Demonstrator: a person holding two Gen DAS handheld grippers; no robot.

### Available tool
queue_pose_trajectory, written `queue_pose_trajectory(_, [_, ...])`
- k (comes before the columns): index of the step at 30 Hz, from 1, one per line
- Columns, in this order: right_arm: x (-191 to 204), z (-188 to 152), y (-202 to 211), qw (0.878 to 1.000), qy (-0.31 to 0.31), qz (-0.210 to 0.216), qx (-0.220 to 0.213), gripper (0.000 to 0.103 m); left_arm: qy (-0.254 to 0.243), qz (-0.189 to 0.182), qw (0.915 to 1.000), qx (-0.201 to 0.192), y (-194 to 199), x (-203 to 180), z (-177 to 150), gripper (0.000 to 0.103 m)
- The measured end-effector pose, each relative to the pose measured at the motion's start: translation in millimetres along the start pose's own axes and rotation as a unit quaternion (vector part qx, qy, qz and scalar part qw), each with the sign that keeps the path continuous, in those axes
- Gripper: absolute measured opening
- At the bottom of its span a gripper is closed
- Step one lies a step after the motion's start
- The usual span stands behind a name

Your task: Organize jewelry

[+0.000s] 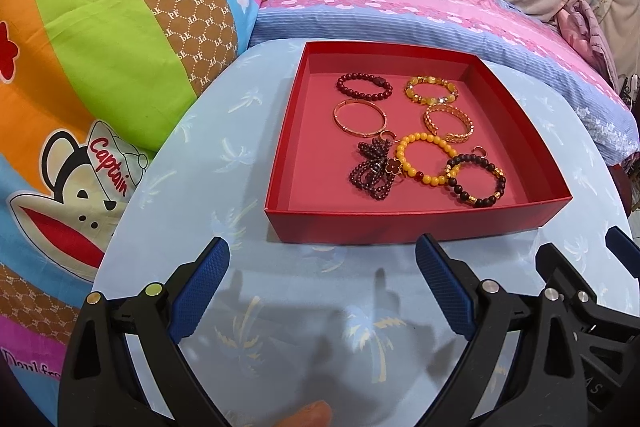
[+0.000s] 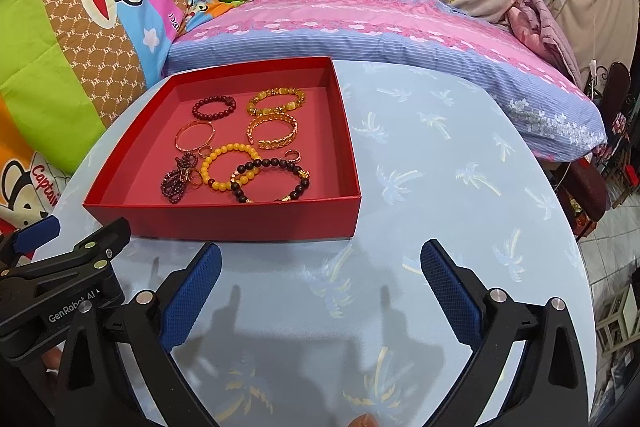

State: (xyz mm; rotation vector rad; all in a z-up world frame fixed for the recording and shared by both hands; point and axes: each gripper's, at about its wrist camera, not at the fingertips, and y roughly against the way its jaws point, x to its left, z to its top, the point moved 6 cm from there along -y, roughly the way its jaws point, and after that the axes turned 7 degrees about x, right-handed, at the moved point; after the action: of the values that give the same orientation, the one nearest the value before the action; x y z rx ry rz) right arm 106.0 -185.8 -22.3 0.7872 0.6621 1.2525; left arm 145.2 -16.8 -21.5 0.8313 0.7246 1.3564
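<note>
Left wrist: red box (image 1: 404, 225) beyond open left gripper (image 1: 322, 259).

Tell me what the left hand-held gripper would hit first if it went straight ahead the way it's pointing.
Probably the near wall of the red box. The left hand-held gripper hangs open over the blue tabletop, aimed at it; if held high, it could clear the wall and reach the bracelets.

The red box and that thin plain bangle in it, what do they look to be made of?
The red box looks like matte cardboard: thin, straight folded walls, flat colour with no shine. The thin bangle looks like polished metal in a rose-gold tone: a smooth rigid hoop that catches the light. Whether it is solid gold or only plated cannot be told from here.
</note>
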Motion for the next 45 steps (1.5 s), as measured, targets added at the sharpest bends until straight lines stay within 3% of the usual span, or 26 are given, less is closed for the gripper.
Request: queue_pose_trajectory(45, [3.9,-6.4,-2.8,1.000,-0.002,0.003,0.007,0.096,0.004,0.014,0.9999,0.000,-0.9,4.7,-1.7,0.089])
